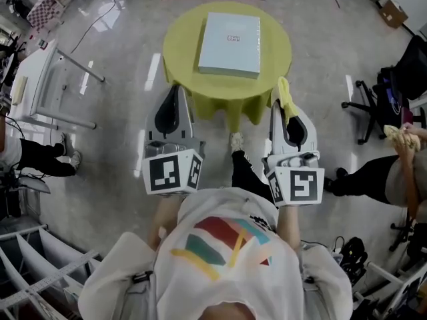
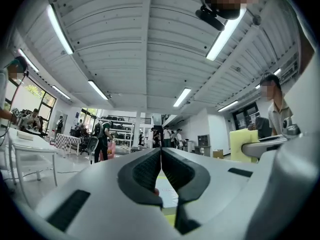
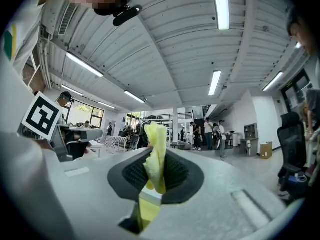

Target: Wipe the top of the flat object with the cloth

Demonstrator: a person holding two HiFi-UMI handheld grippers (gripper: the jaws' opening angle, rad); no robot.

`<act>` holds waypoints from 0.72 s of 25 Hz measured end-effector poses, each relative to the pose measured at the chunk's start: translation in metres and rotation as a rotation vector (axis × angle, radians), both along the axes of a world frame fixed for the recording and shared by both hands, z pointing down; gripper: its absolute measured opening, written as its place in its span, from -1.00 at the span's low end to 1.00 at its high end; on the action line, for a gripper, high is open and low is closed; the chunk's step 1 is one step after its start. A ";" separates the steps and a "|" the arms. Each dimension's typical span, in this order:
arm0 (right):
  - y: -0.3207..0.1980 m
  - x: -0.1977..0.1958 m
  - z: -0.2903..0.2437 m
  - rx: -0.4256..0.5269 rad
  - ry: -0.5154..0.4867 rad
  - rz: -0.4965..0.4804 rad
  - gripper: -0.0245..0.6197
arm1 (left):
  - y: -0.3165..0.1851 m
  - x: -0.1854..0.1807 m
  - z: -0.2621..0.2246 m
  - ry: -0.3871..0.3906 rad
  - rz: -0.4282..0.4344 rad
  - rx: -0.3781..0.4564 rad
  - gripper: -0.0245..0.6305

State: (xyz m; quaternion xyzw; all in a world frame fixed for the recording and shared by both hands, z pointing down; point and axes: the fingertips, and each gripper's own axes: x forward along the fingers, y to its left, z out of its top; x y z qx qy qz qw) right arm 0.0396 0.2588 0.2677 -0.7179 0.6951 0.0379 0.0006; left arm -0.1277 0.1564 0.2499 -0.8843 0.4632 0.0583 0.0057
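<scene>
- Right gripper (image 3: 159, 170): jaws clamped on the yellow cloth (image 3: 155, 153). It is a folded strip that stands up past the tips and hangs a little below them.
- Left gripper (image 2: 161, 158): jaws together, nothing between the pads.
- The flat box (image 1: 229, 43) lies on the round table (image 1: 179, 53), ahead of both grippers and roughly between their lines. It is ahead and to the left of the right gripper, and neither gripper is over it yet.
- Judged step: bringing the cloth in to the box top. Wiping has not begun.
- To do it well:
  - Tip the right gripper down so the free end of the cloth lands flat on the lid, not the jaw tips.
  - Start at the box's near edge and sweep in overlapping passes to the far edge.
  - Keep pressure light. The box looks light and could slide on the tablecloth, so the closed left gripper could brace the box's left edge.
  - Only a short length of cloth sticks out. If it drags back into the jaws, plastic meets the lid.
- View differences:
  - Only the head view shows the box, the table and how far off both grippers are. There the cloth is just a yellow tuft at the right tip.
  - The right gripper view proves the pinch, with cloth between both pads. It looks level across the room and the box top is not in it.
  - The left gripper view confirms its pads meet empty. The right gripper with the cloth shows off to its right.
</scene>
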 end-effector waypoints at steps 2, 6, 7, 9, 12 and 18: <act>-0.022 0.016 -0.003 0.006 -0.004 0.000 -0.83 | -0.024 0.006 -0.002 0.010 -0.027 -0.007 -0.88; -0.059 0.052 -0.001 -0.003 -0.018 0.007 -0.83 | -0.065 0.031 -0.006 -0.005 -0.061 -0.002 -0.88; -0.068 0.062 -0.002 -0.004 -0.017 0.009 -0.83 | -0.074 0.039 -0.006 -0.006 -0.066 -0.005 -0.88; -0.089 0.079 0.001 -0.013 -0.008 0.009 -0.83 | -0.092 0.056 -0.004 -0.006 -0.066 -0.026 -0.88; -0.123 0.094 0.010 -0.026 -0.022 -0.014 -0.83 | -0.119 0.076 0.001 -0.023 -0.059 -0.045 -0.88; -0.186 0.128 0.014 -0.062 -0.047 -0.046 -0.83 | -0.184 0.113 -0.010 -0.021 -0.094 -0.031 -0.88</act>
